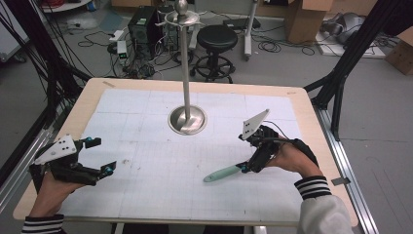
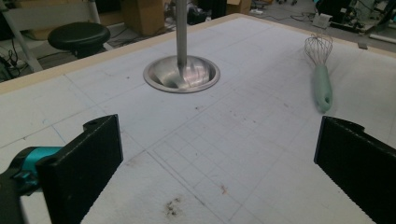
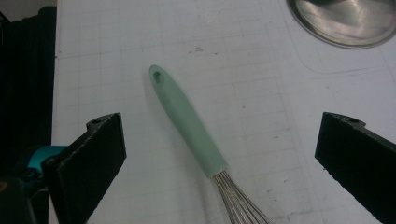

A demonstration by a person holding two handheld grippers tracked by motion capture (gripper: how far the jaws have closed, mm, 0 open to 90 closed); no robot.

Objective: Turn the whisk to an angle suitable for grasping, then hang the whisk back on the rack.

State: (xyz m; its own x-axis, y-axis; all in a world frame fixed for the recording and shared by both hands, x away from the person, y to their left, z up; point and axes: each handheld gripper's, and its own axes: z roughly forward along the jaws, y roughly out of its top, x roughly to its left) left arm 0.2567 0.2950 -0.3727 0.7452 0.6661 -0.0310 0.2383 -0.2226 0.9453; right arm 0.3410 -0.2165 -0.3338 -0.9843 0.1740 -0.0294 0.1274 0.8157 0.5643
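Right gripper [image 3: 219,140] hovered wide open, empty, over green-handled whisk [image 3: 189,121] near utensil stand [image 1: 187,119]; best grasp: mid-handle, jaws square. Left gripper [image 2: 219,158] open, empty.

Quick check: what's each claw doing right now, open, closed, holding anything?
Left claw: open, holding nothing.
Right claw: open, astride the whisk, not gripping it.

The whisk [image 3: 189,122] has a pale mint-green handle and silvery wires. At upper centre of the high view, the stand [image 1: 187,118] is polished steel. The mat [image 1: 160,161] is white with a faint grid, seemingly brown-stained. Both sleeves [image 1: 311,186] show black-and-white striped cuffs.
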